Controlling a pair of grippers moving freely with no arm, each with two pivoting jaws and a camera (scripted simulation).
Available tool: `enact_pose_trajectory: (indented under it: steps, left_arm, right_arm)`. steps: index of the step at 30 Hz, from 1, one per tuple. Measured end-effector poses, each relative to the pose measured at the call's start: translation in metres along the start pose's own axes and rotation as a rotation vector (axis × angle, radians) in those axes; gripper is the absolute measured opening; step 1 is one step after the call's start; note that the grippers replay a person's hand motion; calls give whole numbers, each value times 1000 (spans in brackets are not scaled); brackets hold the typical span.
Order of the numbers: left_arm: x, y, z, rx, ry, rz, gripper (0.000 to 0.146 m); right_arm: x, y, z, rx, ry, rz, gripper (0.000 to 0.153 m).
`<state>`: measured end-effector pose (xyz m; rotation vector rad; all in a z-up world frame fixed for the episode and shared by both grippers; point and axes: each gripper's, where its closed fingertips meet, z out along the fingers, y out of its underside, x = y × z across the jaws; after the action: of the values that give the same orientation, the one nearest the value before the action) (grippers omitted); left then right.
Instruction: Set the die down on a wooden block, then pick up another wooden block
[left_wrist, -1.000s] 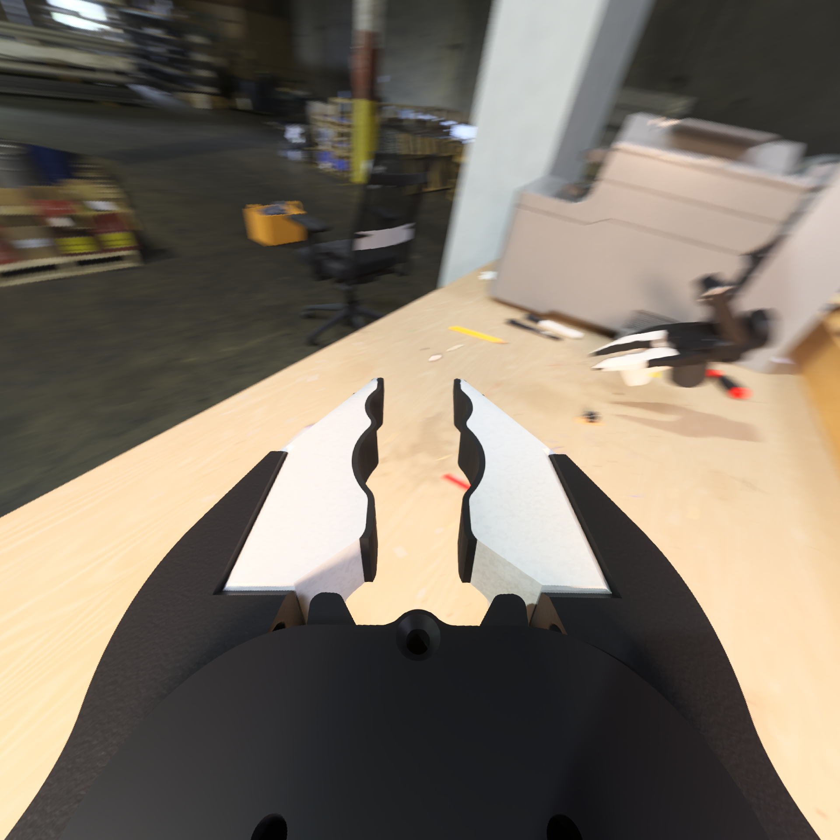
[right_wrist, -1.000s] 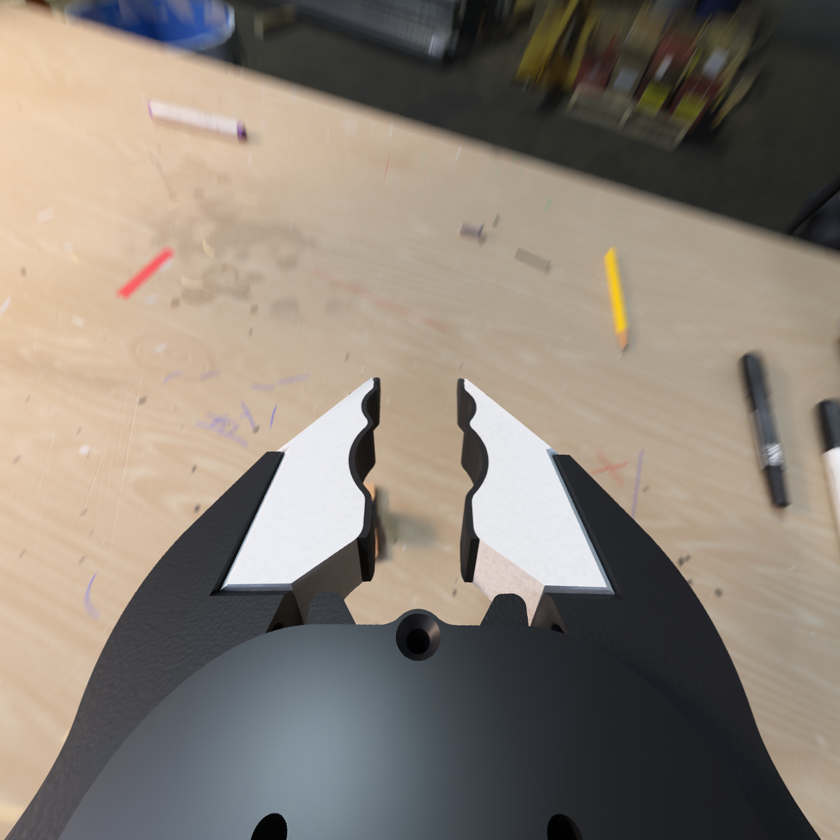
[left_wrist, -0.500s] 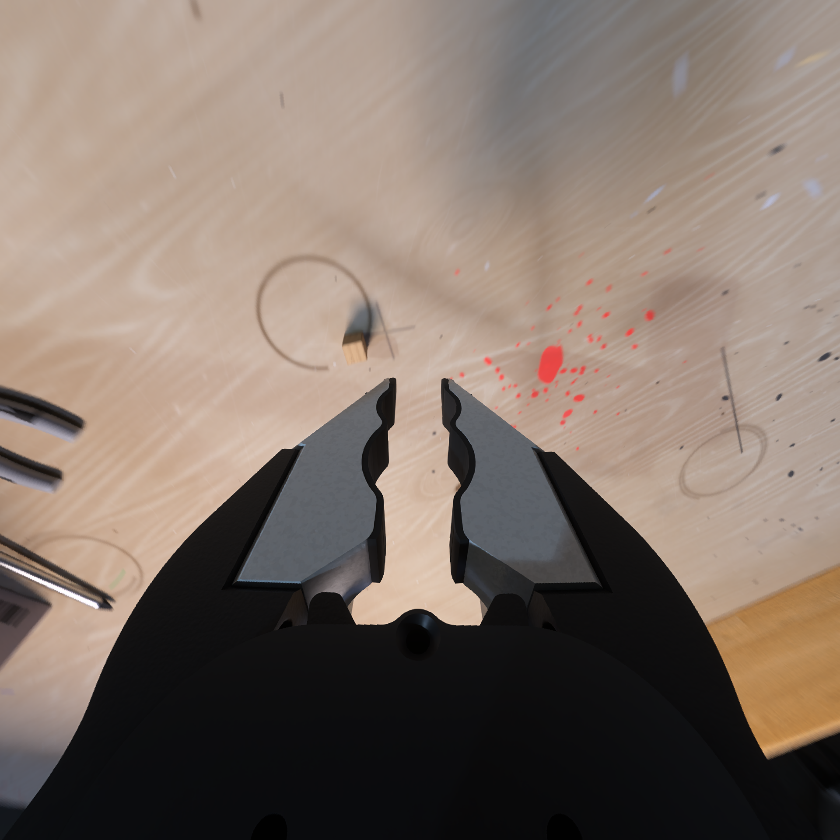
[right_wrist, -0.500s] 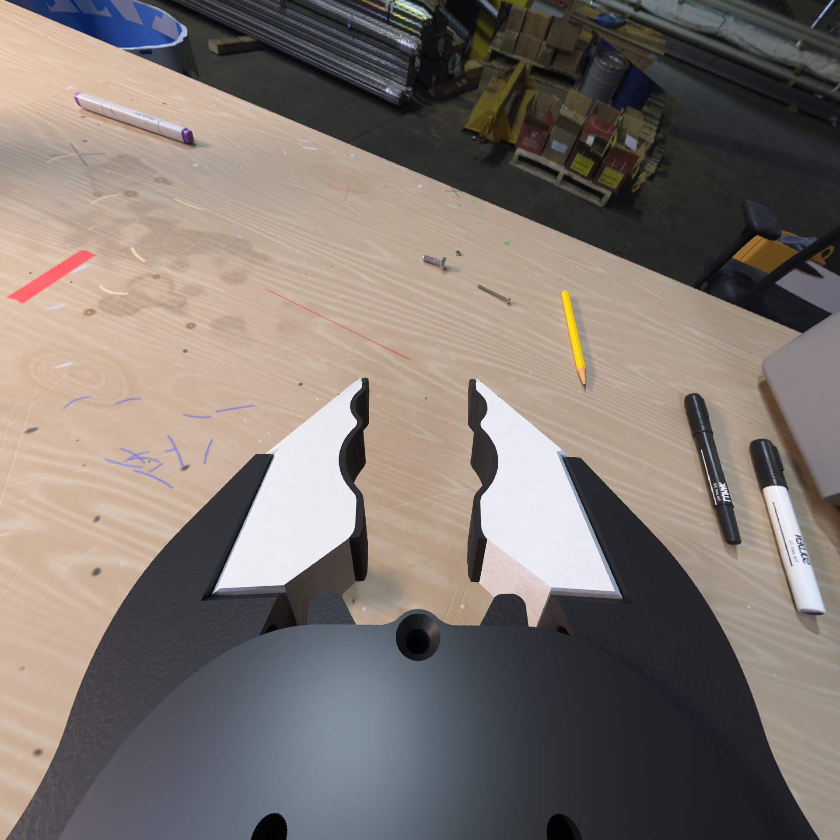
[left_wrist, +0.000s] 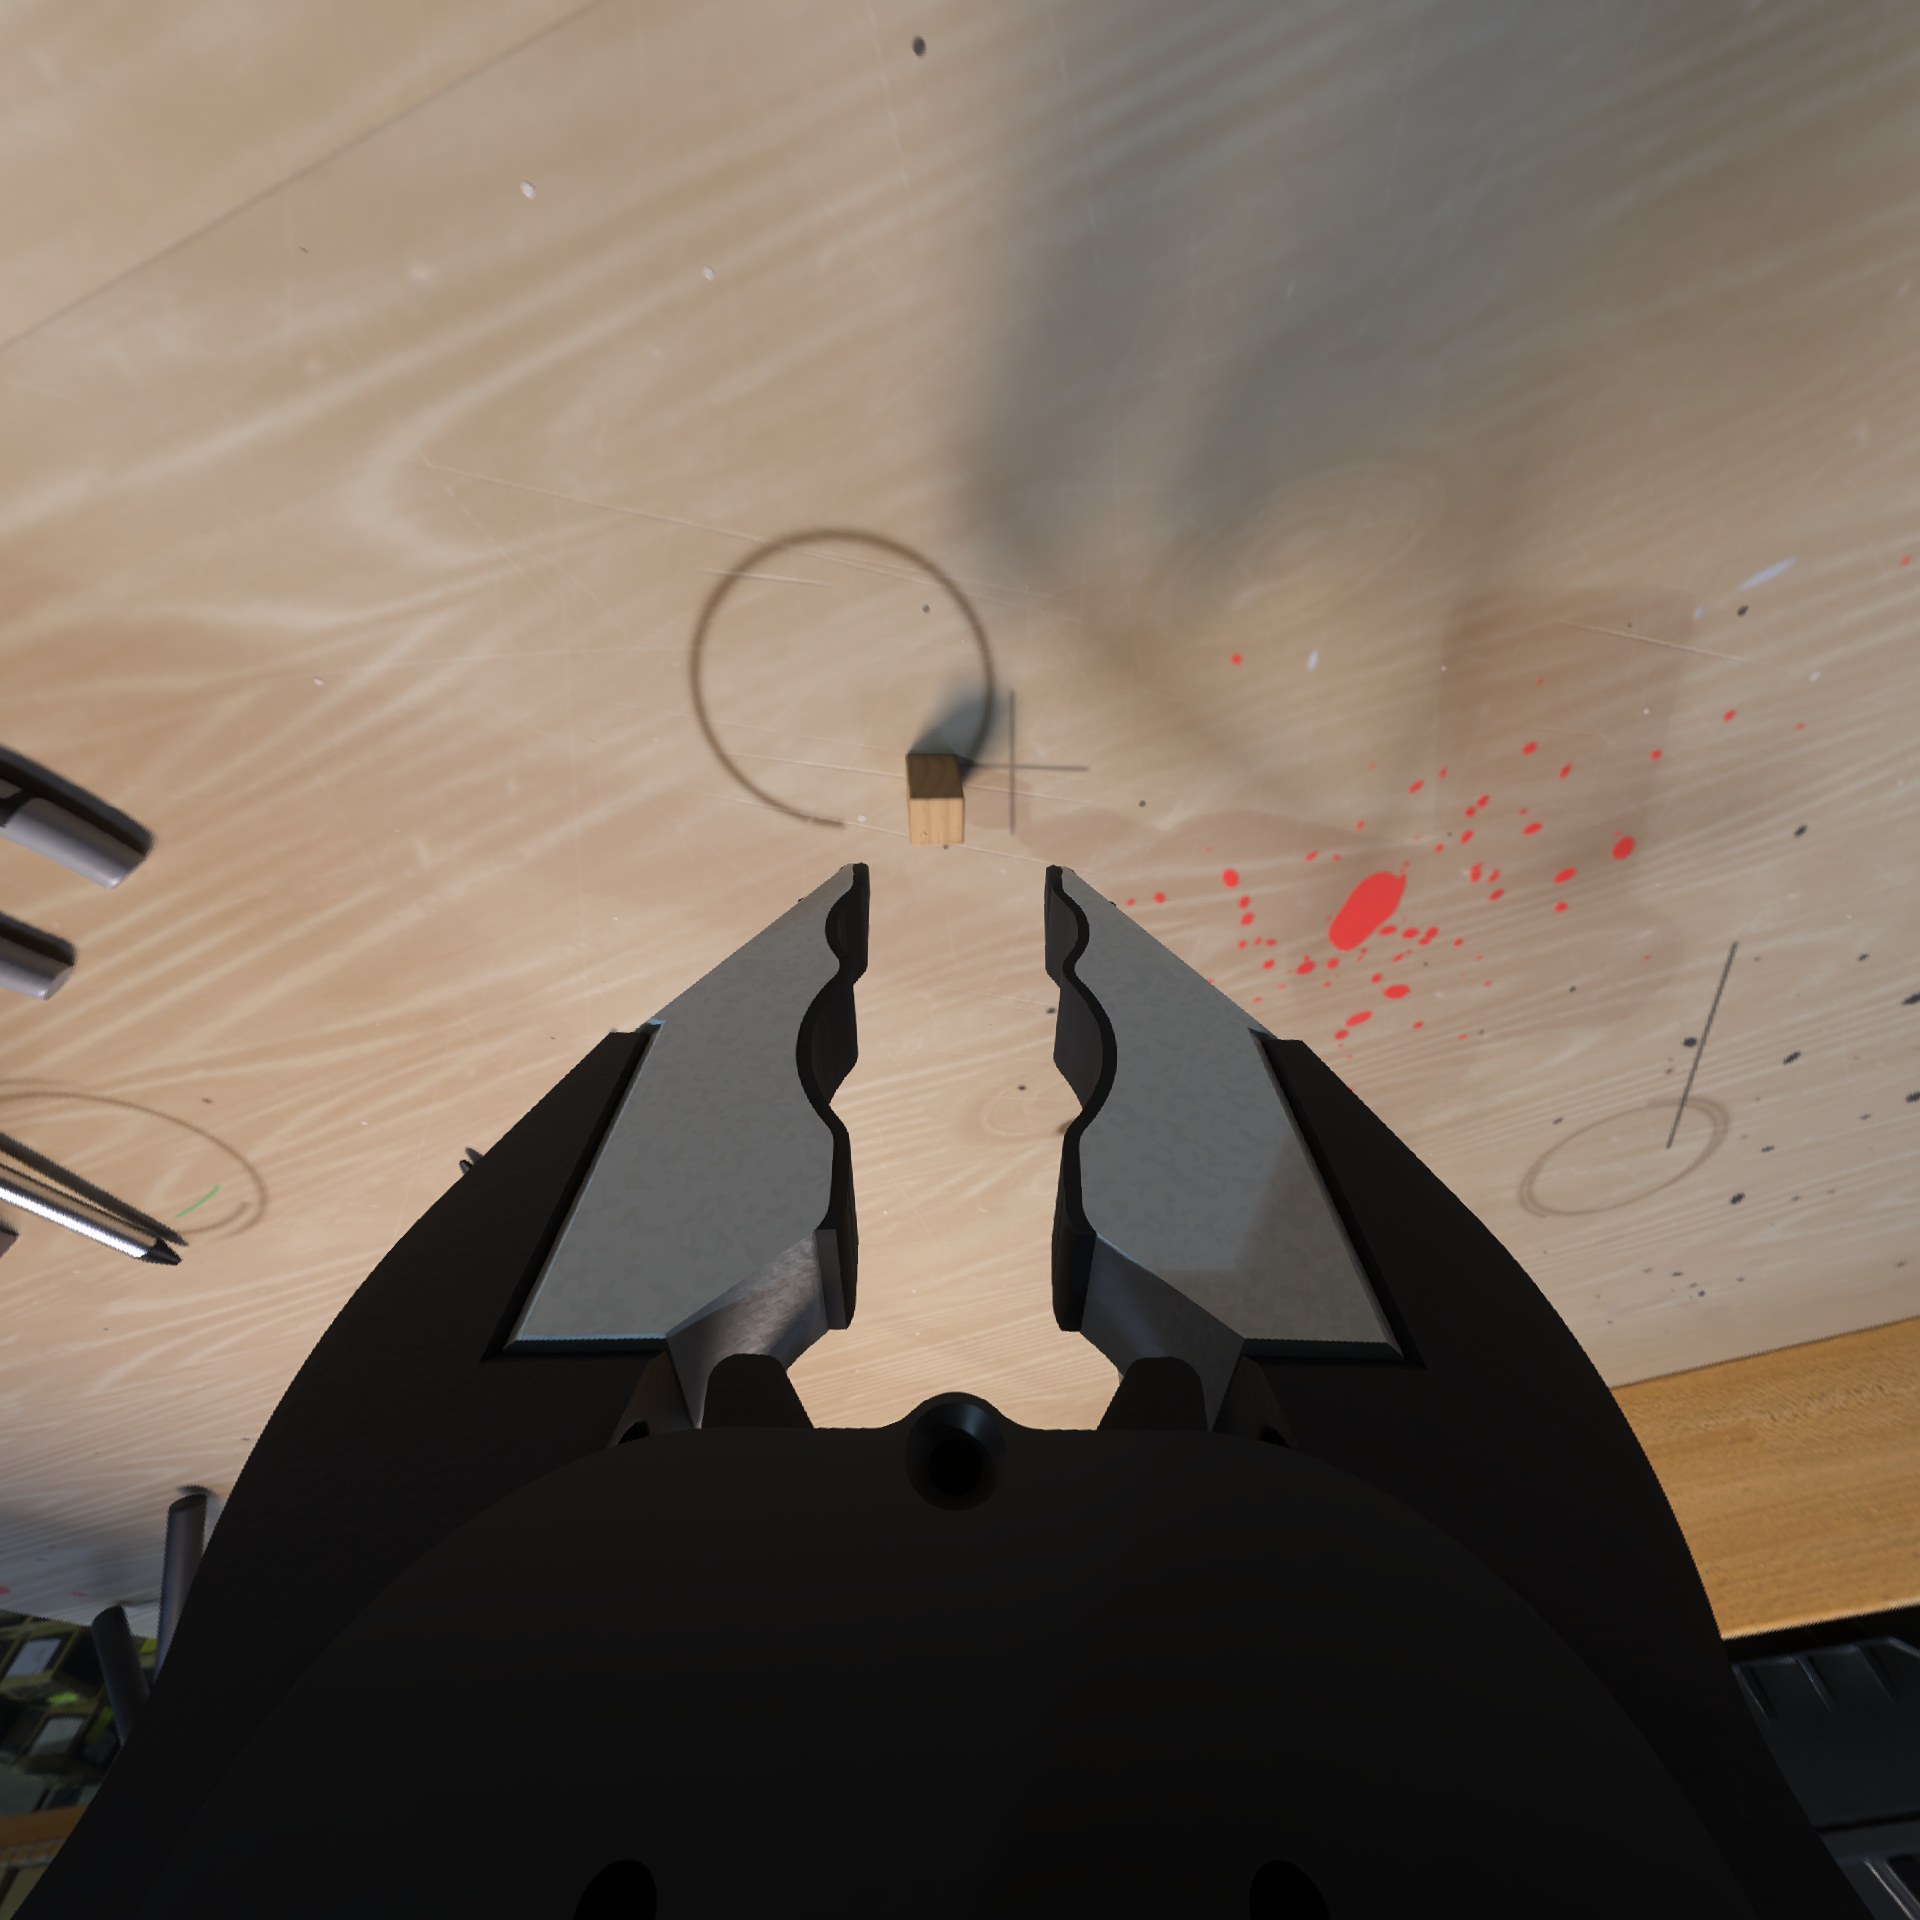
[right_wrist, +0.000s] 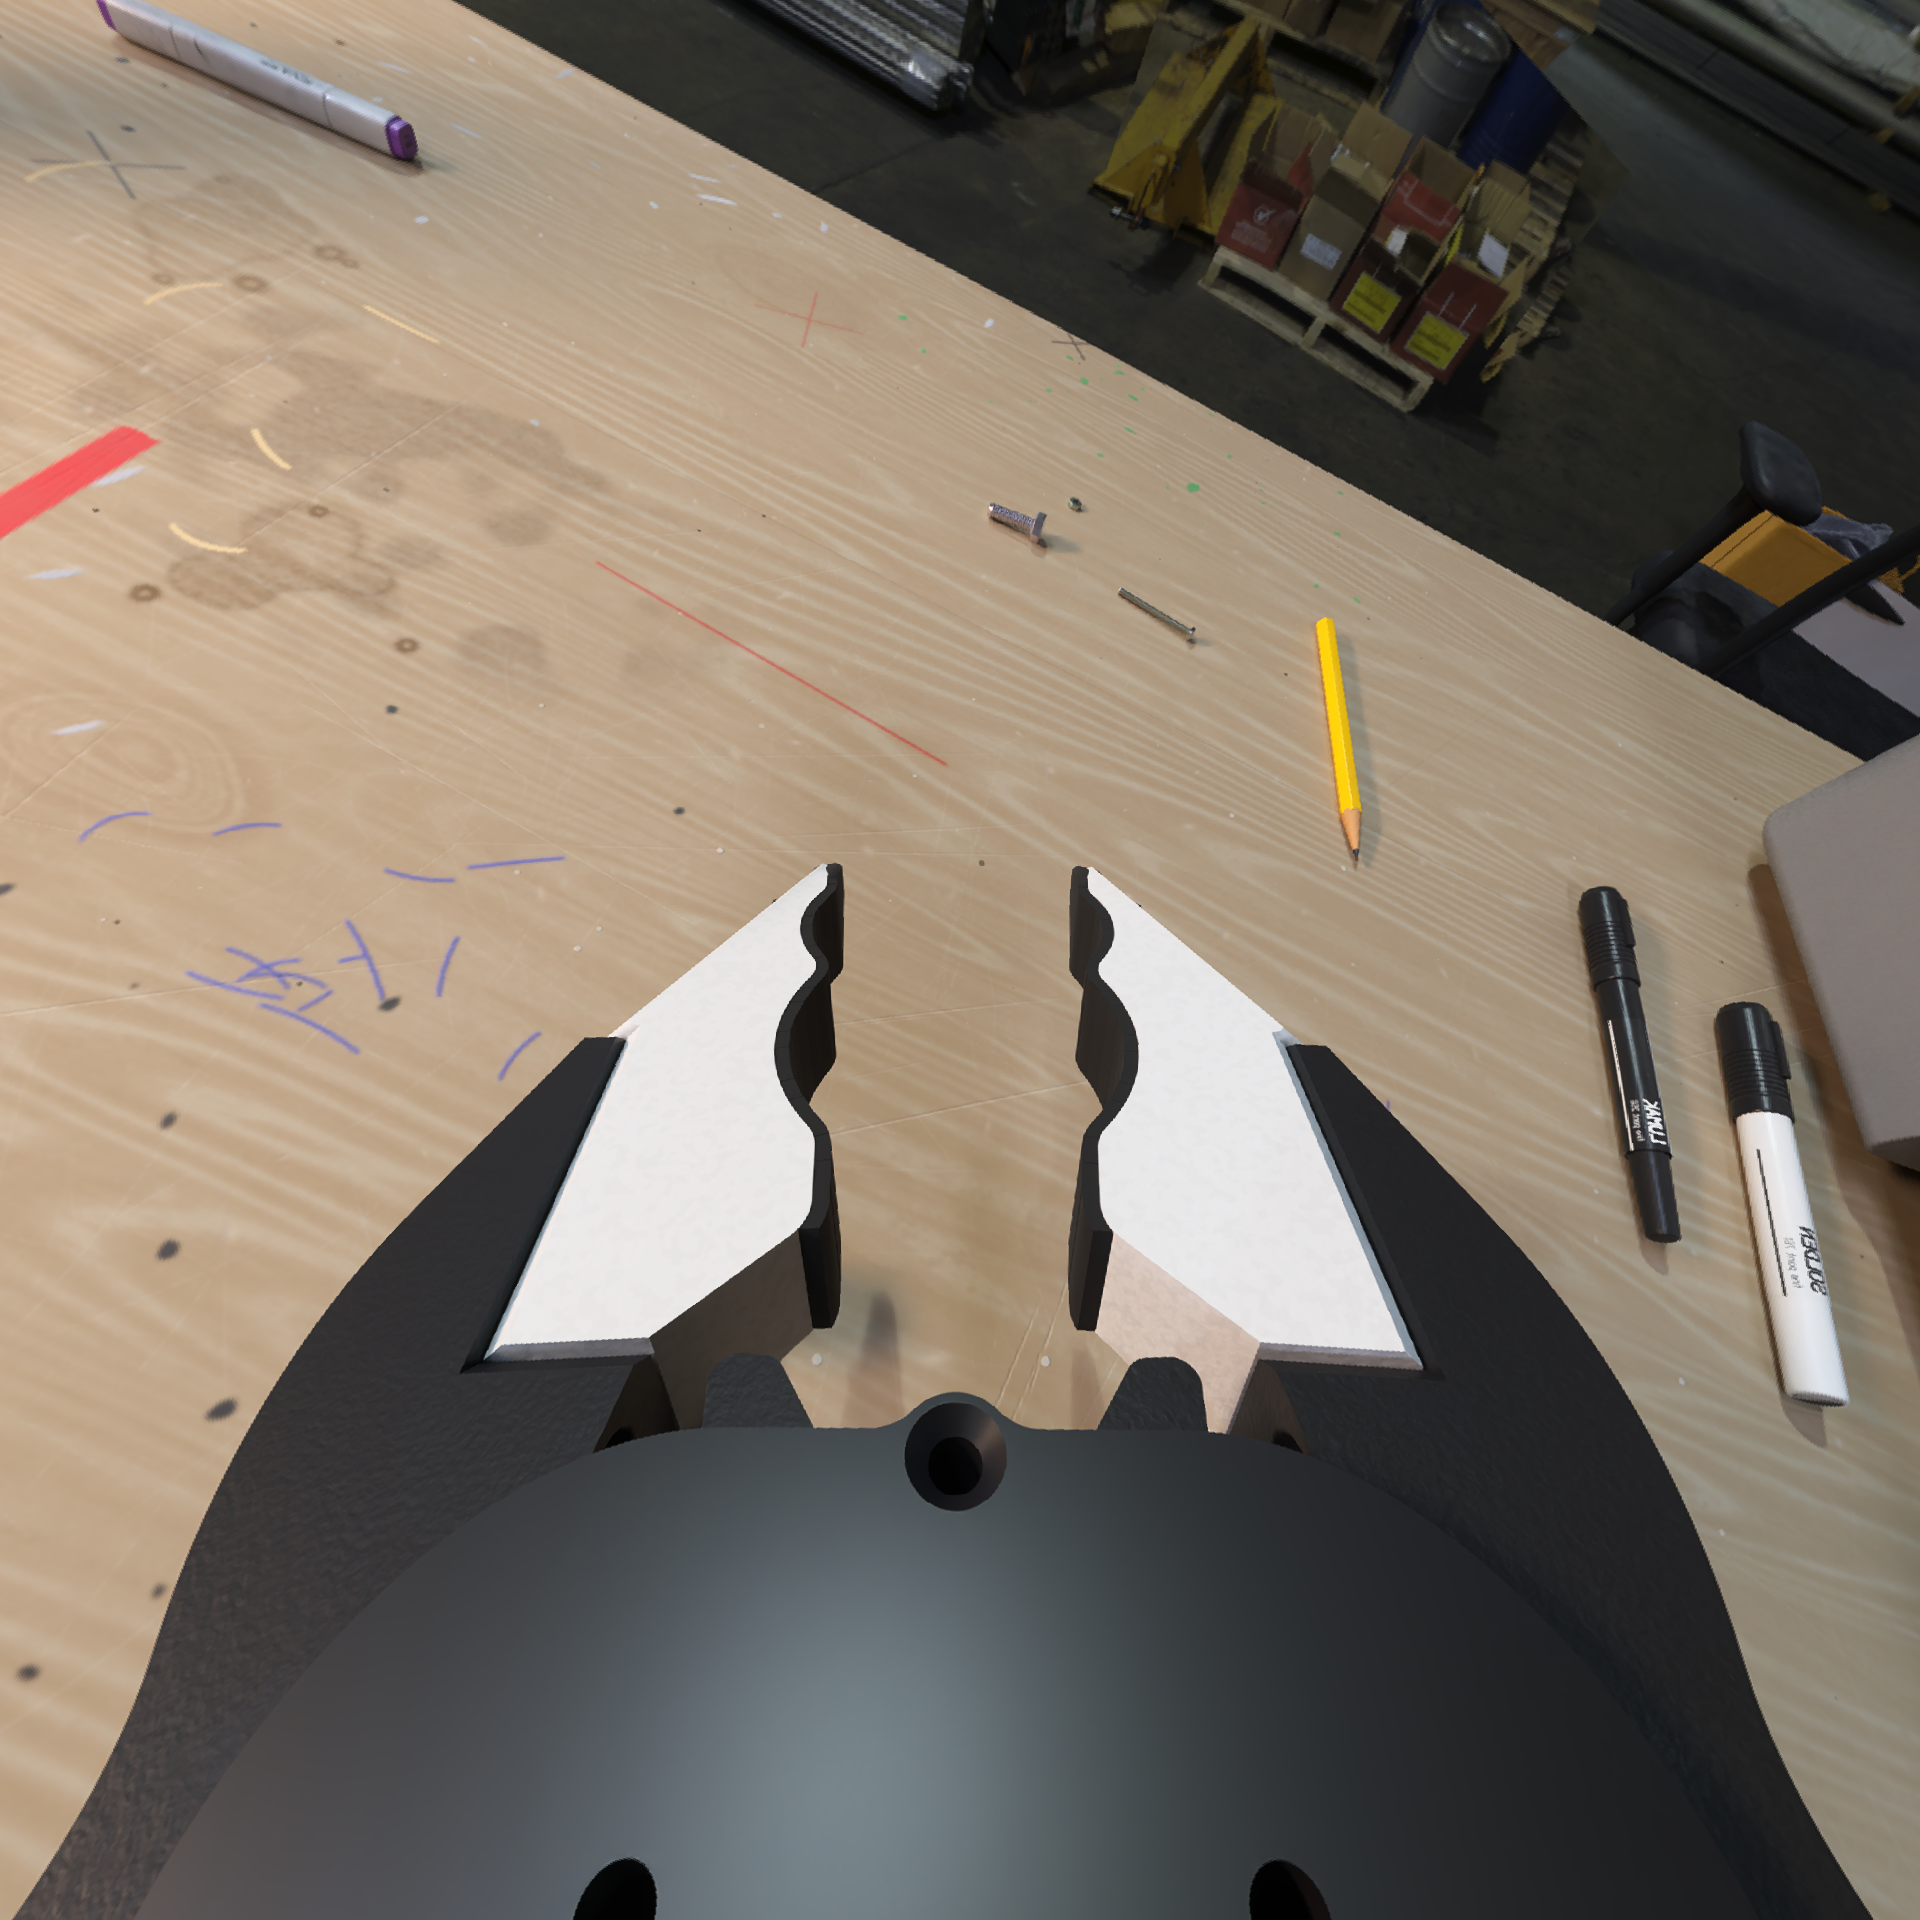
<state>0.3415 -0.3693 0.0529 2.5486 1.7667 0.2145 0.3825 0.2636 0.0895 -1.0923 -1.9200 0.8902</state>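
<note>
A small wooden block (left_wrist: 934, 797) stands on the plywood table (left_wrist: 416, 416), on the rim of a drawn dark circle, just ahead of my left gripper (left_wrist: 956, 873). The left gripper looks down at it from above, open and empty, with the block a short way beyond its fingertips and slightly left of centre. My right gripper (right_wrist: 954, 873) is open and empty above the table (right_wrist: 520, 727). No die shows in either view.
Red paint splatter (left_wrist: 1371, 909) lies right of the left gripper. Dark tool handles (left_wrist: 62, 831) and screwdriver tips (left_wrist: 125, 1236) lie at the left edge. In the right wrist view lie a yellow pencil (right_wrist: 1338, 727), two markers (right_wrist: 1629, 1060), a bolt (right_wrist: 1018, 520), a nail (right_wrist: 1155, 613) and a purple marker (right_wrist: 260, 78).
The left gripper swung from looking across the table to looking down, then opened wider with the block closer to centre. The right gripper opened a little wider and tilted up slightly.
</note>
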Motion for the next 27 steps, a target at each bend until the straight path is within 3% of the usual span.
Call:
enact_pose_trajectory:
  steps: [5,10,14,27]
  left_arm:
    - [3,-7,-1,32,28,-10,30]
    - [4,11,16,-123,26,31,26]
    - [3,10,22,-143,42,13,20]
    - [-1,12,35,-218,70,-20,22]
  right_arm:
    - [-1,3,1,-16,1,-11,44]
    - [-1,4,0,-24,0,-18,44]
    - [-1,3,0,-24,3,-22,43]
    - [-2,6,0,-39,-2,-33,43]
